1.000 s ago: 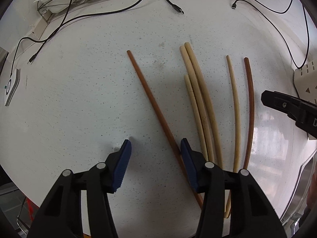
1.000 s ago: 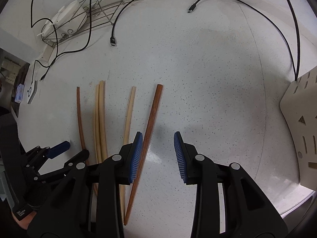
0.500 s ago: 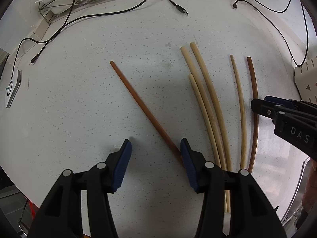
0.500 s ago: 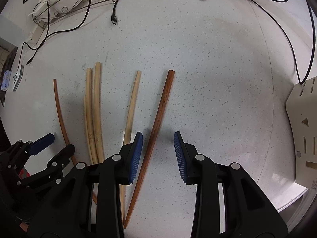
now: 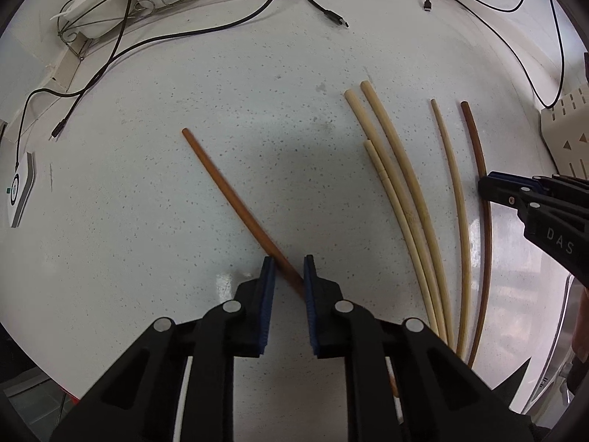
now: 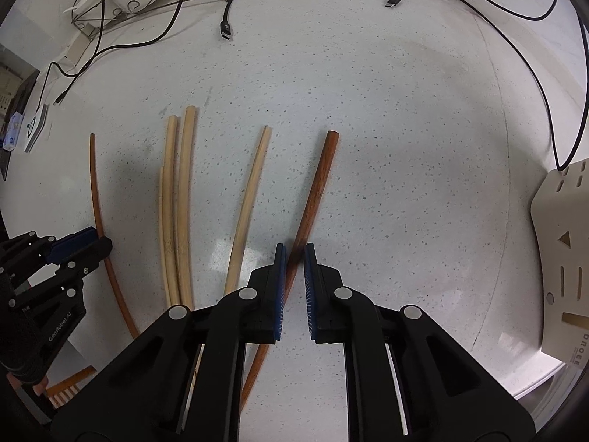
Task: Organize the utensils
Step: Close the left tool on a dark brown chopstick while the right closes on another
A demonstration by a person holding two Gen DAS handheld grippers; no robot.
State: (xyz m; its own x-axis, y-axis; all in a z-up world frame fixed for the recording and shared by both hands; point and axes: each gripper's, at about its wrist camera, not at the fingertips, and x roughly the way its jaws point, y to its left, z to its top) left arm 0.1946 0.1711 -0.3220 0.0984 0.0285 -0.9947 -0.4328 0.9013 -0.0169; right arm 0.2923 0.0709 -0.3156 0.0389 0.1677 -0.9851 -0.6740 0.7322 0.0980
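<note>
One dark brown chopstick (image 5: pixel 235 202) near the table's (image 5: pixel 147 221) middle is pinched by the just-closed left hand-held gripper (image 5: pixel 287 276), another (image 6: pixel 313 199) by the right hand-held gripper (image 6: pixel 293 261); either thin, off-centre grip could let its stick swivel or slip.

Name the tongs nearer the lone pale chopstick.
Right. Right tongs grip a brown chopstick beside the lone chopstick; left tongs, just closed on another, lie beyond the pale trio.

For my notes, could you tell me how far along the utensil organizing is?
Done: nothing looks sorted; four pale chopsticks lie loose on the countertop. In hand: jaws have just closed, left gripper on the left brown chopstick, right gripper on the right brown chopstick. Left: pairing those, then the pale ones.
</note>
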